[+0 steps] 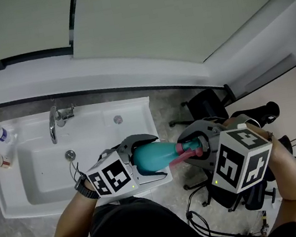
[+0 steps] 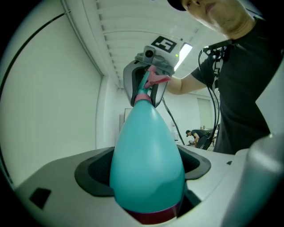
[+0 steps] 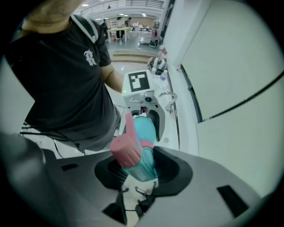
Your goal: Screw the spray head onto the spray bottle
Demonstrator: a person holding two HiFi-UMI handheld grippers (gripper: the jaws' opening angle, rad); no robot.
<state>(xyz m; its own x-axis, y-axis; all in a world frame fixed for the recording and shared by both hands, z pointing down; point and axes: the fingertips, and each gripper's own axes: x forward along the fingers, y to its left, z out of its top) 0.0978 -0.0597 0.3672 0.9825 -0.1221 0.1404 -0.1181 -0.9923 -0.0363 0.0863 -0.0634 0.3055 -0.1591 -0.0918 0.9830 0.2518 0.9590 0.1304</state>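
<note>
Off the sink's (image 1: 35, 182) front corner, my left gripper (image 1: 143, 161) clamped the bottle (image 2: 146, 164), held level. My right gripper (image 1: 197, 147) closed on the head (image 3: 133, 148) at its neck. I judged screwing under way; the next move called for a tightening roll with the bottle steady.

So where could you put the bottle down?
The sink basin is bare below the faucet, apart from its drain. The flat rim right of the faucet is mostly free too. The left rim is crowded with small bottles, and the floor on the right with chairs.
</note>
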